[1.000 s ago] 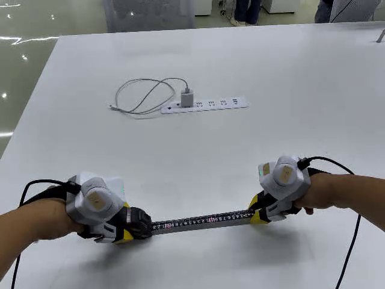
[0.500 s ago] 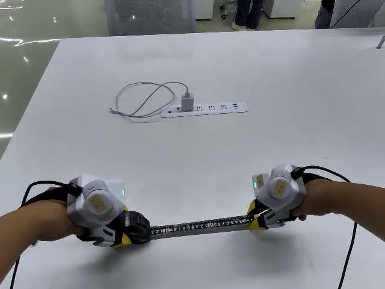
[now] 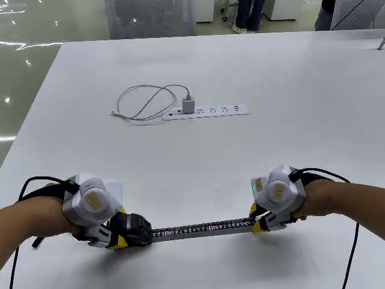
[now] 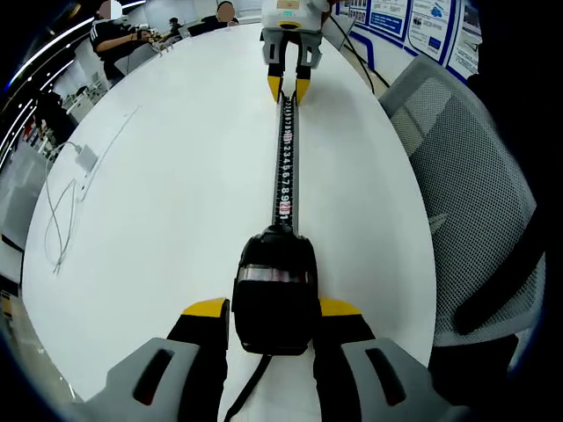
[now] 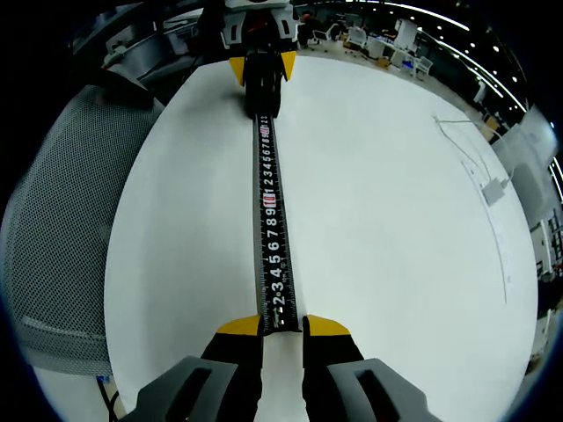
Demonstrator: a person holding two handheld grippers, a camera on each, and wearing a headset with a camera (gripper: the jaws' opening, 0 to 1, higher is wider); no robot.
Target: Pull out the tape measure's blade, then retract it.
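Left gripper: your left gripper (image 3: 125,229) (image 4: 274,309) sits at the near left of the white table (image 3: 289,90), its yellow-tipped jaws clamped on either side of the tape measure's case.
Case: one black case (image 3: 137,229) (image 4: 274,290) lies on the table between those jaws. The strip on its top is too blurred to read.
Blade: one blade (image 3: 201,229) (image 4: 286,158) (image 5: 269,229) runs out of the case to your right, flat and straight along the table's near edge.
Writing on blade: in the right gripper view you can read black numerals 2 to 9 climbing from the jaws, then a red-marked 10, then 1 to 8 again toward the case. In the head view the figures are too small to read.
Right gripper: your right gripper (image 3: 257,220) (image 5: 271,327) holds the far end of the blade, its jaws closed on the tip. It shows across the table in the left gripper view (image 4: 289,83).
Cable: one pale cable (image 3: 141,99) lies looped on the table, well beyond the tape measure.
Charger: one white charger (image 3: 188,106) is plugged into the left end of the strip, with the cable running from it.
Power strip: one white power strip (image 3: 210,111) lies flat just right of the cable loops.
Count: two grippers, one tape measure, one cable, one charger, one strip.
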